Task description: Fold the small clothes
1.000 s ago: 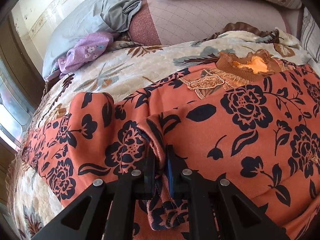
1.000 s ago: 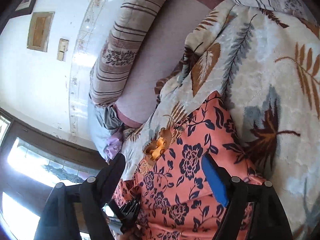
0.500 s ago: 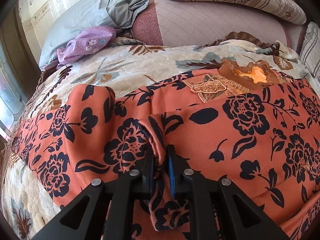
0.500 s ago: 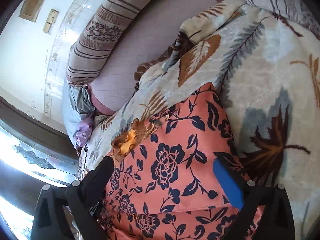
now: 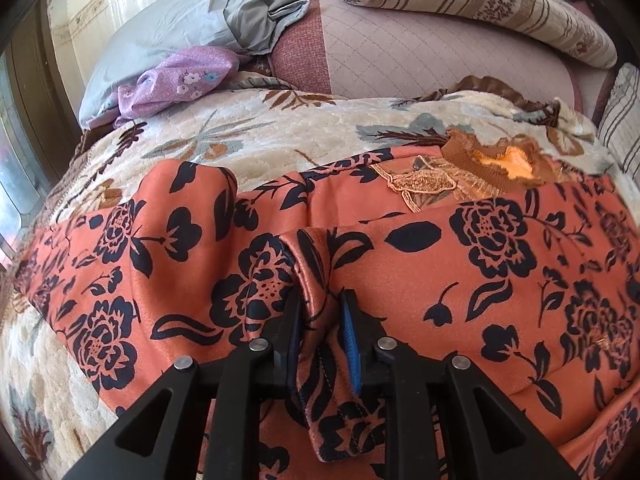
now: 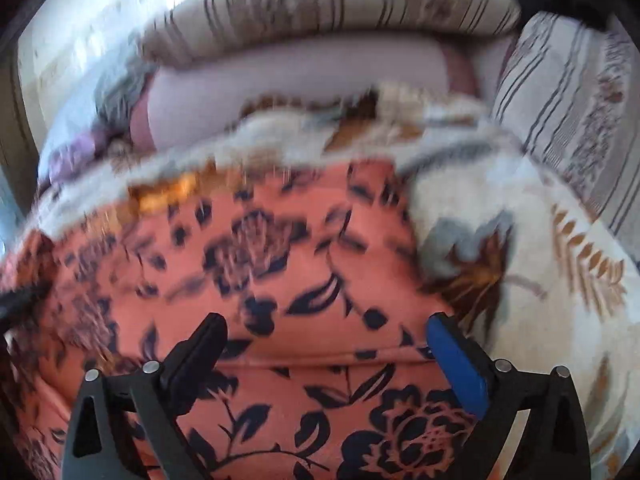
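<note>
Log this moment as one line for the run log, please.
left gripper: shut on orange floral garment fold | right gripper: open above garment | surface: leaf-print blanket

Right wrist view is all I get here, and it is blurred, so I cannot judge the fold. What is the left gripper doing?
Observer: The left gripper is shut on a raised pleat of the orange floral garment.
Operator: Is the neckline in sight on your side?
Observer: Yes, the brown ribbed collar lies at the far edge of the garment, on the leaf-patterned blanket.
Operator: Anything else lying near the pillows?
Observer: A purple flowered cloth sits against the grey pillow, apart from the garment. Your right gripper is open over the garment, gripping nothing.
</note>
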Demonstrator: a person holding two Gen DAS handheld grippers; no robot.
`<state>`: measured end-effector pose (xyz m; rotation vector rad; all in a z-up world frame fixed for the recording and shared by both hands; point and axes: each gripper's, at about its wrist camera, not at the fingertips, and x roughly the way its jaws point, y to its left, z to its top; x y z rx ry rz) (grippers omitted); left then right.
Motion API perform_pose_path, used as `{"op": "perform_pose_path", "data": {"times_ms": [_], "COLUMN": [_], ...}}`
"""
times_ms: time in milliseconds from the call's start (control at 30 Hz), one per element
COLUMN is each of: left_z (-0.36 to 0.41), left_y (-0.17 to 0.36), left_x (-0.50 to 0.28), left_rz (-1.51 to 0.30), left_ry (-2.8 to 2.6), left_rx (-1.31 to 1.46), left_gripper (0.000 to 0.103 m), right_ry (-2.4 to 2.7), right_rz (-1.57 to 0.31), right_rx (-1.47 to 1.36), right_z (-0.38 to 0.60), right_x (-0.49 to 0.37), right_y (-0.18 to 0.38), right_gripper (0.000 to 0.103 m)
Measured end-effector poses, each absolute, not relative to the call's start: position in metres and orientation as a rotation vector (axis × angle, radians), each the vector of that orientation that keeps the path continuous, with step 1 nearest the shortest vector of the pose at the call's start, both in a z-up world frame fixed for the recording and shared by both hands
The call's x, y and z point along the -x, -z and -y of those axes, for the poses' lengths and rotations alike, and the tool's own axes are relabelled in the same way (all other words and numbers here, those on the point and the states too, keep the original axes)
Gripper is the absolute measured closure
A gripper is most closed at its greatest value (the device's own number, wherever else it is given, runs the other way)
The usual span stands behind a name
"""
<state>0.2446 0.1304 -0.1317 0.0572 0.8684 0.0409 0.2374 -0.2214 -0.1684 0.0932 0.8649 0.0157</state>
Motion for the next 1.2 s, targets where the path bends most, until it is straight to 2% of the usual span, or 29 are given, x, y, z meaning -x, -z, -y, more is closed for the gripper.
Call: {"op": "perform_pose_path", "data": {"times_ms": [33, 100, 167, 200, 233, 267, 367, 433, 667, 900, 1133, 1200], "left_z": [-0.135, -0.144, -0.152, -0.159, -0.167, -0.179, -0.224, -0.263, -0.407, -0.467, -0.486, -0.492], "left_y": [0.129, 0.121, 0.102, 0.088, 0.073, 0.057, 0.032, 0.034, 0.105, 0.127, 0.138, 0.14], "left_x": [-0.244, -0.24, -0.229, -0.22, -0.211, -0.199, -0.173, -0.163, -0.158, -0.192, -0.215, -0.217], "left_rz": [-0.867, -0.867, -0.817, -0.763, -0.707, -0.652, -0.565, -0.566, -0.691, -0.669, -0.617, -0.621], "left_ry": [-0.029, -0.011, -0.041, -0.074, -0.1, -0.118, -0.122, -0.161, -0.34, -0.266, -0.261, -0.289], "left_rx": [-0.025, 0.048, 0.099, 0.125, 0.161, 0.218, 0.413, 0.537, 1.0, 1.165, 1.162, 1.143], "left_gripper": [0.081, 0.072, 0.039, 0.03, 0.017, 0.01, 0.007, 0.007, 0.008, 0.008, 0.009, 0.023], "right_ry": [-0.007, -0.016, -0.035, -0.037, -0.036, -0.032, -0.029, -0.029, -0.032, -0.03, -0.026, -0.025], "right_rz": [-0.855, -0.841, -0.829, -0.825, -0.82, -0.82, -0.817, -0.813, -0.808, -0.807, -0.805, -0.803], "right_rx": [-0.08, -0.09, -0.132, -0.137, -0.134, -0.128, -0.121, -0.126, -0.13, -0.131, -0.124, -0.123], "right_z": [0.22, 0.224, 0.234, 0.236, 0.239, 0.24, 0.242, 0.227, 0.228, 0.228, 0.227, 0.226], "right_x": [-0.238, -0.235, -0.234, -0.234, -0.232, -0.231, -0.224, -0.233, -0.231, -0.232, -0.232, -0.233], "right_y": [0.164, 0.167, 0.163, 0.164, 0.162, 0.161, 0.159, 0.168, 0.168, 0.168, 0.169, 0.169], "right_gripper": [0.0, 0.0, 0.0, 0.0, 0.0, 0.0, 0.0, 0.0, 0.0, 0.0, 0.001, 0.0]}}
